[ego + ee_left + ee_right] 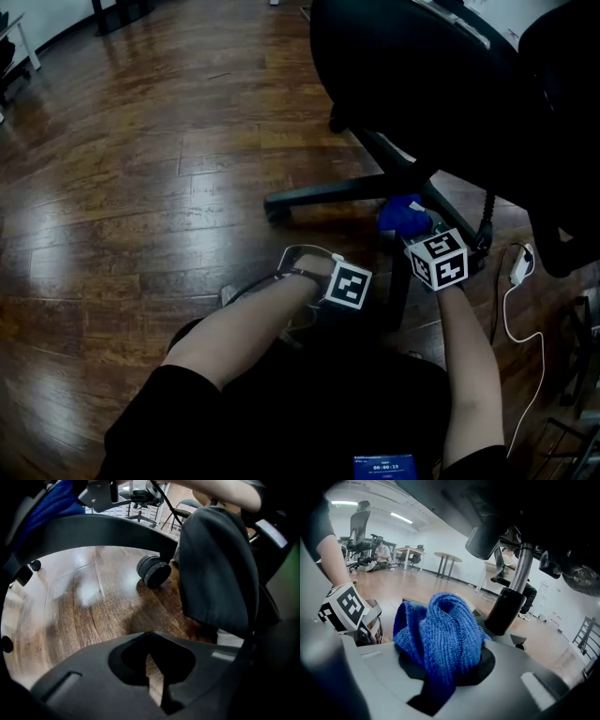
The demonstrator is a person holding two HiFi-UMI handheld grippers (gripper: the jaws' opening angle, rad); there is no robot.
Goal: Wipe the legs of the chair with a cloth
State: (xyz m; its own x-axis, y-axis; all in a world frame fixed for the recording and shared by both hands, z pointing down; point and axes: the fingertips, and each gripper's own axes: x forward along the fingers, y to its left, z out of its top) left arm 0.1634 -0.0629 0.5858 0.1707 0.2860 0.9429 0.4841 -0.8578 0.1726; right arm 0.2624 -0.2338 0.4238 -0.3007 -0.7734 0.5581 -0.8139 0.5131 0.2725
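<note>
The black office chair (441, 75) stands at the upper right of the head view, its star base (319, 194) spread over the wood floor. My right gripper (411, 231) is shut on a bunched blue cloth (440, 634), which rests on the base close to the centre column (511, 602). My left gripper (154, 667) points steeply down beside the near chair leg (398, 286), jaws shut with nothing between them. Its marker cube (348, 284) sits just left of that leg. A chair leg (108, 529) with its caster (153, 571) arches across the left gripper view.
A white power adapter (520, 265) and its cable lie on the floor right of the base. My trouser leg (215, 569) fills the right of the left gripper view. Other chairs (358, 524), tables (447, 557) and a seated person (383, 555) are far behind.
</note>
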